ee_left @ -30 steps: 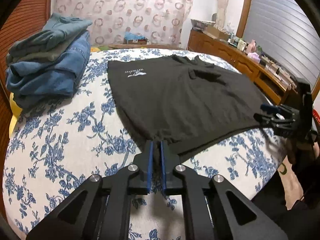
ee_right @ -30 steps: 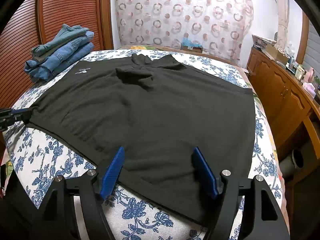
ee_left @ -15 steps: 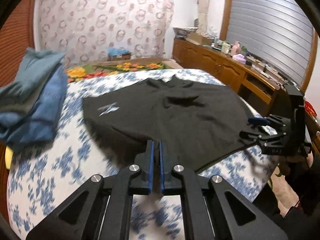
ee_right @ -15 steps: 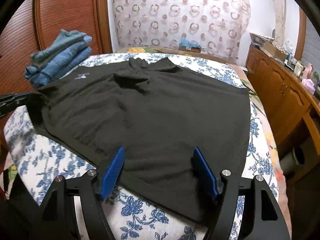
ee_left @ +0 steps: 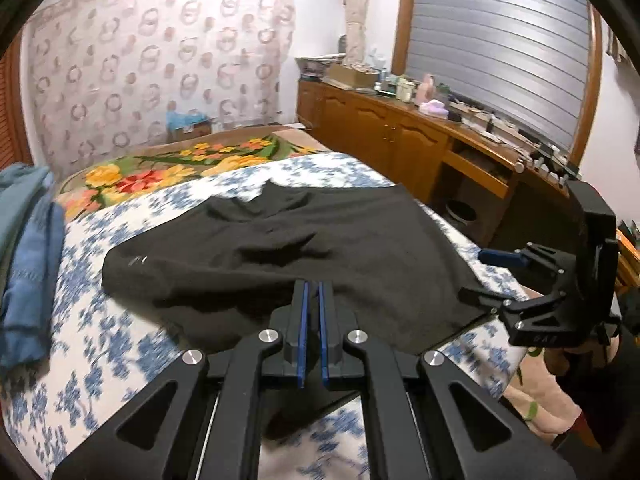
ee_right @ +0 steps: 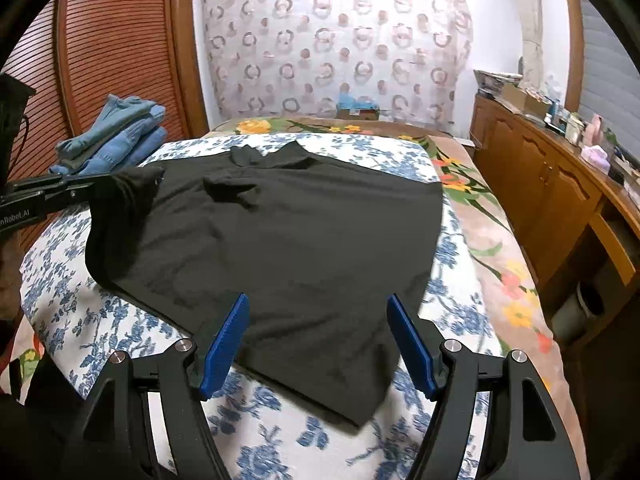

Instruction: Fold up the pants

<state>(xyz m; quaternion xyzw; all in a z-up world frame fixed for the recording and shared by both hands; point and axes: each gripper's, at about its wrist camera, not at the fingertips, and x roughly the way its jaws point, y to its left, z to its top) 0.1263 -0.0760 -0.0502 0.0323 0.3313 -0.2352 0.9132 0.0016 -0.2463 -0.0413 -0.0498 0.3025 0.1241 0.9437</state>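
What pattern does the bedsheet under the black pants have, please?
Blue flowers on white bedsheet, clearest in the right wrist view.

From here, only one bit of lettering reads: white print on the black body of the left gripper [ee_right: 82,192], cut off at the frame edge, showing "nRobot.AI". The black pants [ee_left: 280,256] carry a small white mark near one corner, too blurred to read. Faint embossed letters on the right gripper [ee_left: 486,274] cannot be made out.

Bed [ee_right: 72,320] open around the black pants [ee_right: 288,240]. Folded jeans stack [ee_right: 116,140] blocks the far-left corner against the slatted door [ee_right: 112,52]. Wooden cabinet [ee_right: 552,200] lines the right side, with a narrow gap between.
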